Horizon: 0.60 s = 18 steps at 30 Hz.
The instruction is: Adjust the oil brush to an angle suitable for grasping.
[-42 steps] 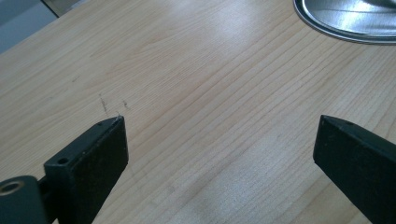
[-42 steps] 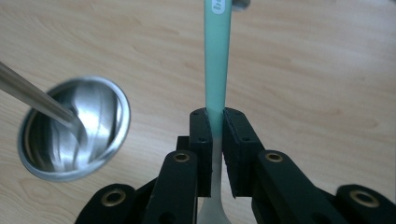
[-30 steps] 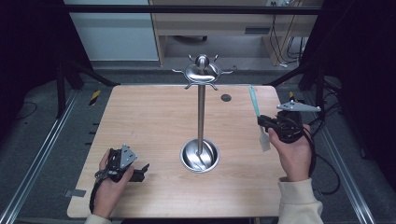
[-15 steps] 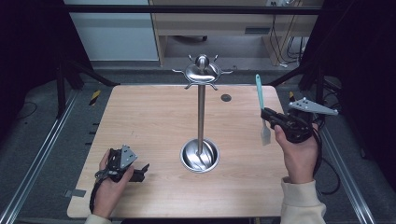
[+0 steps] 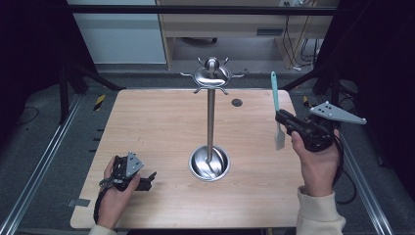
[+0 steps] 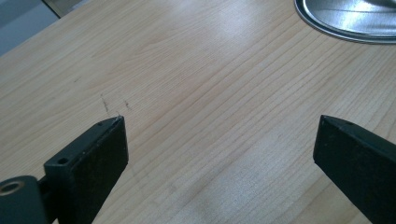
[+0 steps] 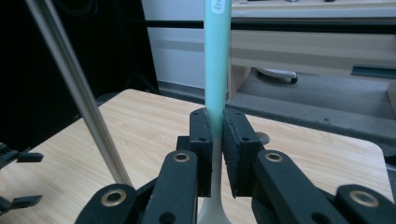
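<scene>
A: At the worktop's (image 5: 161,122) right edge, what is the right tool (image 5: 282,119) doing?

B: It pinches a spatula (image 5: 276,110) near the middle, teal handle up, pale blade hanging below the jaws, clear of the wood. In the right gripper view the pads (image 7: 201,140) press on the handle (image 7: 217,60) from both sides.

A: And the left tool (image 5: 147,180)?

B: Low at the front left, jaws spread over bare wood, nothing between them.

A: The stand (image 5: 211,117)?

B: Upright at centre, hooks on top, well apart from the spatula.
</scene>
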{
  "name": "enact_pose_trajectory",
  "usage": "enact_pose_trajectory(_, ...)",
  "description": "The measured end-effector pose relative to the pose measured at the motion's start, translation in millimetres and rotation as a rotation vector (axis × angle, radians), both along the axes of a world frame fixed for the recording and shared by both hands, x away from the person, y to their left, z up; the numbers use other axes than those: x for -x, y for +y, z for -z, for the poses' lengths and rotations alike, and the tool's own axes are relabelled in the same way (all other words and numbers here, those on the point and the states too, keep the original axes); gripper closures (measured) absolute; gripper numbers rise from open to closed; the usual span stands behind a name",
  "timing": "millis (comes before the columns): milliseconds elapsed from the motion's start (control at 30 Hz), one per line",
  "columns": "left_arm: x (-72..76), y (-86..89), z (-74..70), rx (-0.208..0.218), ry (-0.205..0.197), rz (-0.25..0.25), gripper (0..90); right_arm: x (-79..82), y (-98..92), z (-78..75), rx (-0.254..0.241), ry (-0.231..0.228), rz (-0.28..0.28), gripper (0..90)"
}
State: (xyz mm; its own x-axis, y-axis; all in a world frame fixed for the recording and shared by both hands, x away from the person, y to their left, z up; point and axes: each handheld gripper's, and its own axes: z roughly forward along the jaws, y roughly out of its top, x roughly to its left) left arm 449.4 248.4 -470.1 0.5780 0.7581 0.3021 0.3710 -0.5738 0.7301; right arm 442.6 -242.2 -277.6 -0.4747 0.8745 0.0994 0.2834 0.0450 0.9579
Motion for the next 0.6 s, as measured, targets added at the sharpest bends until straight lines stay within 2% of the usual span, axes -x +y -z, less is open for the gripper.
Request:
enact_pose_trajectory(300, 0.2, 1.1, -0.4, 0.001, 0.0, -0.003, 2.7, 11.3, 9.5, -11.3, 0.001, -0.048, -0.05, 82.7)
enact_pose_trajectory(600, 0.0, 1.2, -0.4, 0.001, 0.0, -0.004, 2.7, 16.3, 18.2, -15.9, 0.01, -0.065, -0.084, 82.7)
